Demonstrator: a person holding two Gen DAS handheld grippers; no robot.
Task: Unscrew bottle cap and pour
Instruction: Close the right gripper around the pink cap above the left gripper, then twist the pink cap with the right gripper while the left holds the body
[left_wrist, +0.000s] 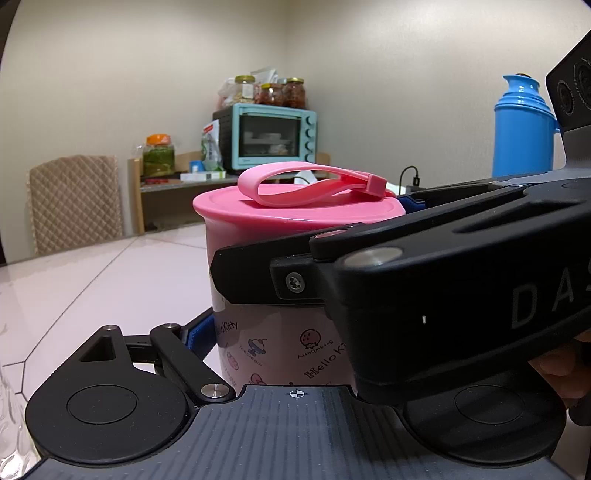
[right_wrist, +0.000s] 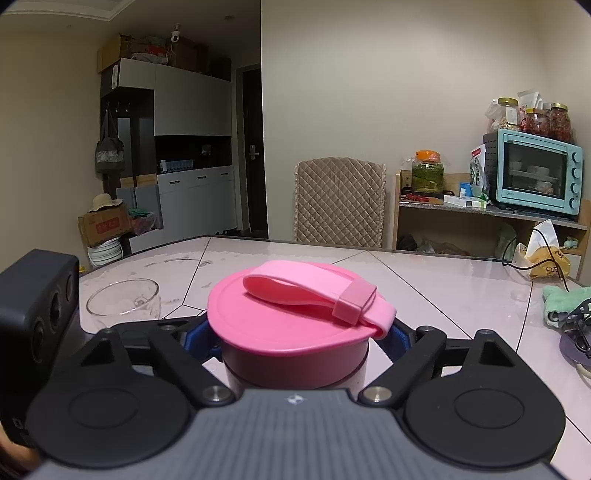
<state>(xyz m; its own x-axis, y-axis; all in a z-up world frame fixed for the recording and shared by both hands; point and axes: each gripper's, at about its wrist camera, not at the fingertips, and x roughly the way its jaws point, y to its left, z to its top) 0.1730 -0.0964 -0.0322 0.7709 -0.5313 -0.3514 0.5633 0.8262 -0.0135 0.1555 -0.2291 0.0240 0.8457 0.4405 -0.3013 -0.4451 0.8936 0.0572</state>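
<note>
**Two grippers stacked on one upright bottle: lower holds the body, upper takes the cap**

Both hand-held grippers meet the same object, the pink plastic bottle printed with cartoon figures, which stands upright on the pale tiled table. Your left gripper is clamped on the bottle's body; its blue-padded finger presses the left wall, while the opposite finger is hidden behind the right gripper's black housing. Your right gripper sits higher, lying across the left wrist view, with the round pink screw cap directly ahead of it and between its blue pads. The pads appear to bear on the cap's rim on both sides, so read this gripper as closed on the cap, though the exact contact is partly masked by the cap's overhang.

The deciding relation is the axis: the bottle's long axis runs vertically, and the cap's thread shares it, whereas both grippers approach nearly level. You would therefore need to turn the right gripper about that vertical line, not about its own pointing direction, while the left keeps the body from turning with it. The pink silicone carry loop lies flat on the cap, clear of the pads. A clear empty glass stands near, to the left on the table, the likely target for pouring.
</note>
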